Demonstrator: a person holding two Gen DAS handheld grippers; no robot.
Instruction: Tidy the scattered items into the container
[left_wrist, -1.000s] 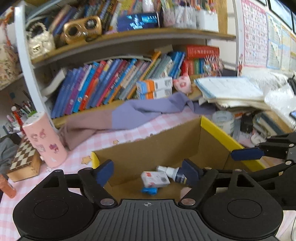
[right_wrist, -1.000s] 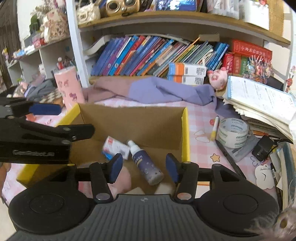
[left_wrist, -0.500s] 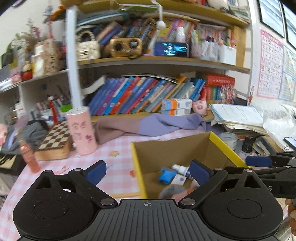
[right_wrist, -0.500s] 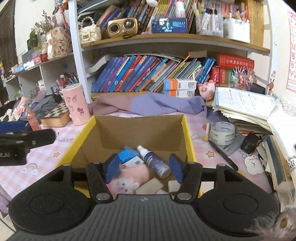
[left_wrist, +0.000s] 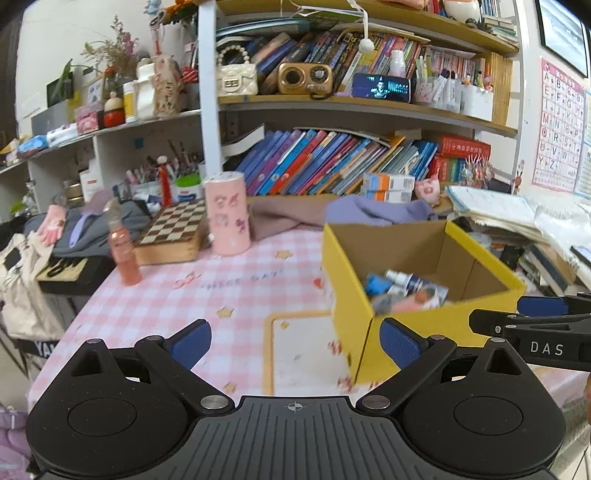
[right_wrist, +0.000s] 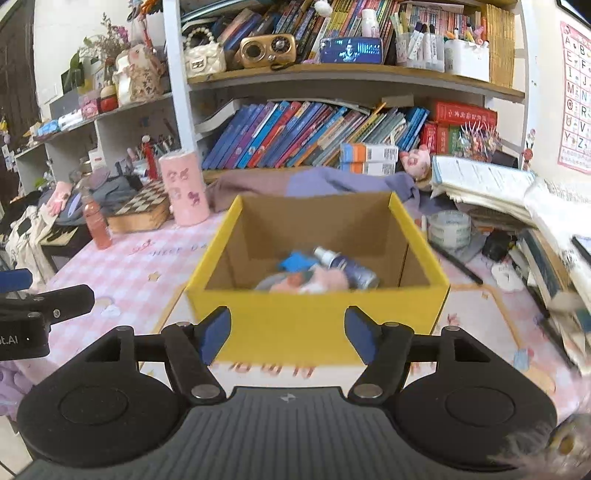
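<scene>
Both claws are released and hold nothing: the left gripper (left_wrist: 295, 341) and right gripper (right_wrist: 288, 334) have pulled back and up from inside the yellow cardboard box (right_wrist: 317, 317) within the last second, and now hover short of its near wall. That retreat suggests the tidying is finished or nearly so. The spray bottle (right_wrist: 345, 266), a blue item (right_wrist: 295, 262) and a pink plush (right_wrist: 317, 280) lie in the box. Only the left view shows the bare checked tablecloth (left_wrist: 207, 295) left of the box; only the right view shows the tape roll (right_wrist: 448, 229) still outside.
</scene>
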